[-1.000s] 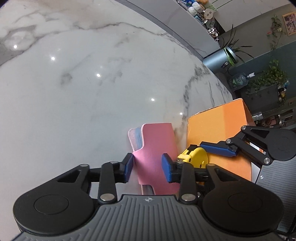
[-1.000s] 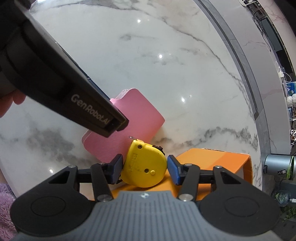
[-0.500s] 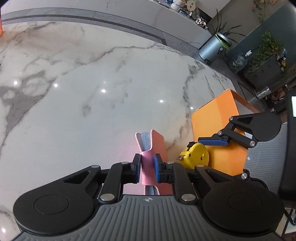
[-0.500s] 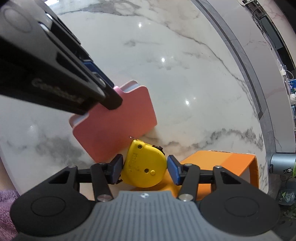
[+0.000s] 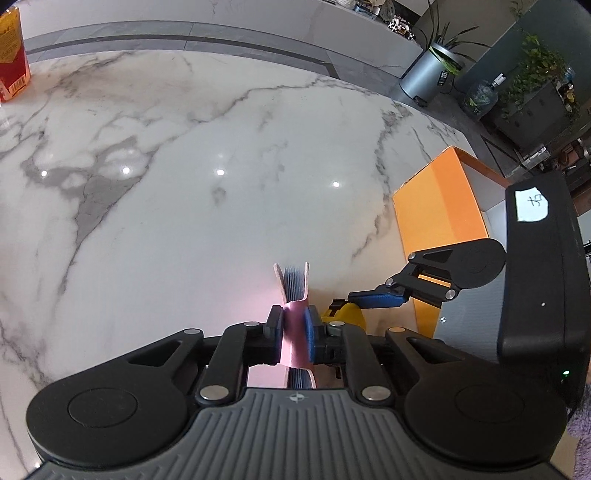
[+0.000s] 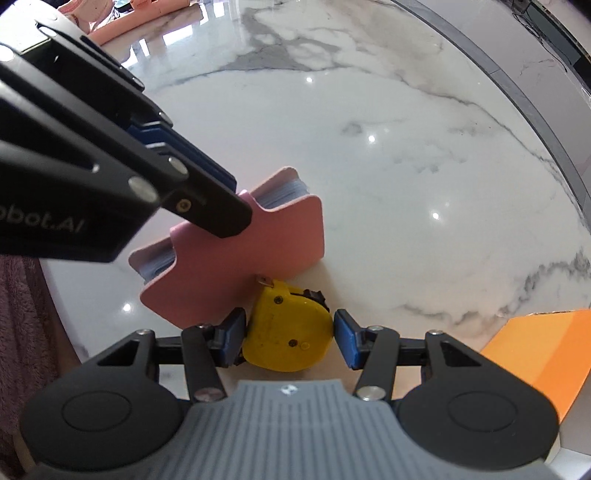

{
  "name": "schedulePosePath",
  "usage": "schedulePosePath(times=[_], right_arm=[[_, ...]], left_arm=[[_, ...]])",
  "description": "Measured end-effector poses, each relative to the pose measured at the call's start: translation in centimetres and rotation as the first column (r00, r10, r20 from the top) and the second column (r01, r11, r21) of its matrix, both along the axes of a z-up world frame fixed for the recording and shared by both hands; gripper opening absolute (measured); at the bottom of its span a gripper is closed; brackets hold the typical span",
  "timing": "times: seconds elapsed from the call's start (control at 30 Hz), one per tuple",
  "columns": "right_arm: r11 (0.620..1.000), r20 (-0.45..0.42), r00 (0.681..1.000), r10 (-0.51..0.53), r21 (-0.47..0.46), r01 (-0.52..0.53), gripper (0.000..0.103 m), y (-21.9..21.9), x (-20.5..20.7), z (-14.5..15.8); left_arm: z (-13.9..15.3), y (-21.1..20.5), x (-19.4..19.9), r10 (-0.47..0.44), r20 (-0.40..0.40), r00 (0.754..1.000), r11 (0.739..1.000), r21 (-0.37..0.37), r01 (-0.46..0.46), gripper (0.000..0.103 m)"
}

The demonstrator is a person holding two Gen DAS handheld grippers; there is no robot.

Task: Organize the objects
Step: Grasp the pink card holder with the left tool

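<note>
My left gripper (image 5: pixel 294 330) is shut on a pink card holder (image 5: pixel 295 291) and holds it on edge, tilted, with its lower corner near the marble table (image 5: pixel 184 184). It also shows in the right wrist view (image 6: pixel 236 258) under the left gripper (image 6: pixel 207 199). A yellow tape measure (image 6: pixel 288 336) lies on the table between the fingers of my right gripper (image 6: pixel 290 338), which is open, with a gap on the right side. The tape measure (image 5: pixel 345 314) and right gripper (image 5: pixel 380 299) show in the left wrist view.
An orange box (image 5: pixel 439 218) stands at the table's right edge, also in the right wrist view (image 6: pixel 535 350). A red and yellow package (image 5: pixel 11 55) stands far left. Pink items (image 6: pixel 122 22) lie at the far side. Plants and a grey bin (image 5: pixel 424 74) are off the table.
My left gripper closed on the pink card holder and raised it from flat to on edge. The right gripper stayed open around the tape measure.
</note>
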State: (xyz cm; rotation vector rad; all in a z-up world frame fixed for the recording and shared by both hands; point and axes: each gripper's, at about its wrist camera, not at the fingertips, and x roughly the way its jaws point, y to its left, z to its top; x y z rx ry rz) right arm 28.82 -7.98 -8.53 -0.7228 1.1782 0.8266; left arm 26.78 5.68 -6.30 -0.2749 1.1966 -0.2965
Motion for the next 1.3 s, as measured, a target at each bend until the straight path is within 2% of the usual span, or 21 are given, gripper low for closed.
schedulePosePath(times=[0.13, 0.2, 0.37, 0.47, 0.53, 0.63, 0.77, 0.87, 0.93, 0.97, 1.07, 1.13, 1.3], right_arm=[[0.997, -0.015, 0.998, -0.062, 0.042, 0.063, 0.054, -0.5, -0.2, 0.0], [0.994, -0.01, 0.996, -0.092, 0.063, 0.092, 0.054, -0.8, -0.6, -0.1], [0.978, 0.005, 0.986, -0.168, 0.127, 0.166, 0.054, -2.1, -0.8, -0.3], [0.965, 0.011, 0.977, -0.215, 0.157, 0.21, 0.054, -2.7, -1.2, -0.3], [0.953, 0.012, 0.967, -0.254, 0.172, 0.248, 0.054, -3.1, -1.6, -0.3], [0.94, 0.008, 0.956, -0.294, 0.183, 0.288, 0.054, -3.3, -2.3, -0.3], [0.935, 0.022, 0.951, -0.309, 0.191, 0.3, 0.054, -3.7, -3.1, -0.2], [0.936, 0.027, 0.951, -0.308, 0.19, 0.297, 0.054, -3.7, -3.2, -0.1], [0.935, 0.02, 0.951, -0.308, 0.193, 0.298, 0.054, -3.9, -3.1, -0.1], [0.935, 0.018, 0.952, -0.307, 0.194, 0.298, 0.054, -4.0, -3.1, -0.1], [0.938, 0.014, 0.956, -0.292, 0.202, 0.283, 0.054, -3.9, -3.1, 0.0], [0.943, 0.023, 0.961, -0.275, 0.201, 0.265, 0.054, -4.0, -3.7, 0.1], [0.943, 0.015, 0.961, -0.274, 0.202, 0.266, 0.054, -4.1, -3.6, 0.0]], left_arm=[[-0.3, 0.1, -0.4, 0.018, -0.005, 1.0, 1.0, -0.004, -0.018, 0.021], [-0.5, 0.4, -0.4, 0.047, -0.007, 0.999, 0.998, -0.045, -0.047, 0.025], [-0.7, 0.7, -0.5, 0.099, -0.02, 0.995, 0.987, -0.126, -0.101, 0.026], [-1.0, 1.4, -0.7, 0.154, -0.058, 0.986, 0.966, -0.201, -0.163, 0.026], [-1.5, 1.3, -0.7, 0.173, -0.091, 0.981, 0.956, -0.224, -0.189, 0.026], [-1.7, 0.2, -1.0, 0.187, -0.061, 0.981, 0.97, -0.148, -0.194, 0.026], [-1.7, -1.0, -0.8, 0.169, -0.034, 0.985, 0.981, -0.092, -0.171, 0.028], [-2.2, -0.9, -0.4, 0.183, -0.091, 0.979, 0.976, -0.103, -0.192, 0.035], [-3.4, 0.1, -0.3, 0.221, -0.192, 0.956, 0.95, -0.18, -0.256, 0.036], [-3.6, 0.2, -0.5, 0.226, -0.192, 0.955, 0.947, -0.185, -0.261, 0.036], [-3.8, -0.8, -0.8, 0.206, -0.174, 0.963, 0.965, -0.126, -0.229, 0.037], [-4.2, -1.0, -0.7, 0.208, -0.169, 0.963, 0.965, -0.122, -0.23, 0.037], [-3.5, -1.4, -1.1, 0.169, -0.129, 0.977, 0.98, -0.082, -0.181, 0.03]])
